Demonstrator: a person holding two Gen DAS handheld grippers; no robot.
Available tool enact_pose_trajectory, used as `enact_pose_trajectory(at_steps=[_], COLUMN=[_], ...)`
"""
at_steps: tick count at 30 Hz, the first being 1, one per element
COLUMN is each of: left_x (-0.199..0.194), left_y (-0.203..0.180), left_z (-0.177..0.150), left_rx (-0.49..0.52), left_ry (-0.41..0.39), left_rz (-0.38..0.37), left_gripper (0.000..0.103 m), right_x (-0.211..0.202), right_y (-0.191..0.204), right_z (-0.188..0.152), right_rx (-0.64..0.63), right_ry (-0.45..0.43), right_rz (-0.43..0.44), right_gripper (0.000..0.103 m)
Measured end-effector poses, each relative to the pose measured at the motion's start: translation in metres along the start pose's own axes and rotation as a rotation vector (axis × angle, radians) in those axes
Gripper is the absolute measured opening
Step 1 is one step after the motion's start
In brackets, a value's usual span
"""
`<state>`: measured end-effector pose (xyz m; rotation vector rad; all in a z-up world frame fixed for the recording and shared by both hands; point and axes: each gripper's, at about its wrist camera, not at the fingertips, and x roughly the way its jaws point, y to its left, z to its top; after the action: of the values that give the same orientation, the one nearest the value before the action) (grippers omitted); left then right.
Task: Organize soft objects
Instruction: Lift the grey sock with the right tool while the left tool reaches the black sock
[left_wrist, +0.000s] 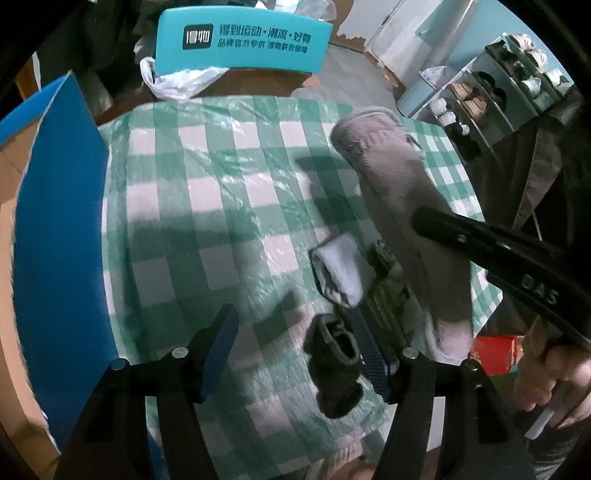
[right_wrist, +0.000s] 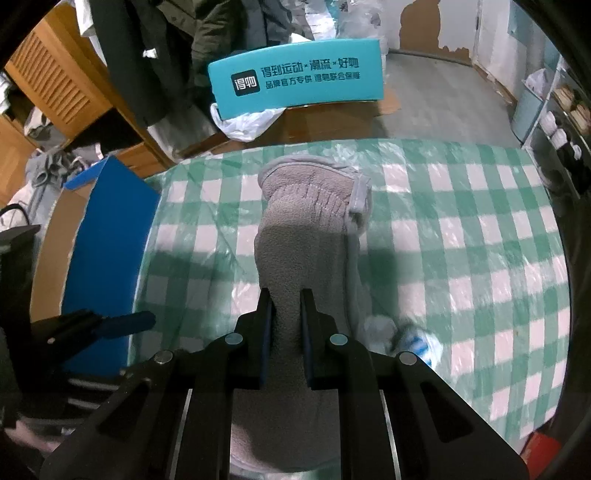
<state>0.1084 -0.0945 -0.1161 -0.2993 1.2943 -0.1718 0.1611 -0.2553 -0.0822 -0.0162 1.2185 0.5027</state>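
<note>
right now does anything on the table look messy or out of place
Yes: a white sock and a dark sock lie loose and crumpled on the checked cloth, unsorted. The right gripper holds a grey glove.

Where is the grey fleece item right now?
The grey fleece item is clamped in the right gripper, stretched above the checked tablecloth, right of the blue box.

teal box (right_wrist: 297, 79): 得物 logo | right hand-held gripper (left_wrist: 421, 221): "DAS"
</note>
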Motion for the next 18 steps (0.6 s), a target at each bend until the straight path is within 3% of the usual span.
enact_pose_trajectory(at_steps=[9, 18], left_x=[0.015, 0.038], left_y=[-0.014, -0.042], left_z=[-0.021, -0.035], left_rx=[-0.003, 0.065], left_ry=[0.046, 0.085], left_rz=[-0.015, 0.031], left_gripper=[0.067, 0.071], right_x=[-0.022, -0.025], right_y=[-0.027, -0.053], right_z=[-0.038, -0.063], right_rx=[0.047, 0.095], right_ry=[-0.002, -0.007], right_rz=[-0.025, -0.032], right_gripper=[0.012, 0.012])
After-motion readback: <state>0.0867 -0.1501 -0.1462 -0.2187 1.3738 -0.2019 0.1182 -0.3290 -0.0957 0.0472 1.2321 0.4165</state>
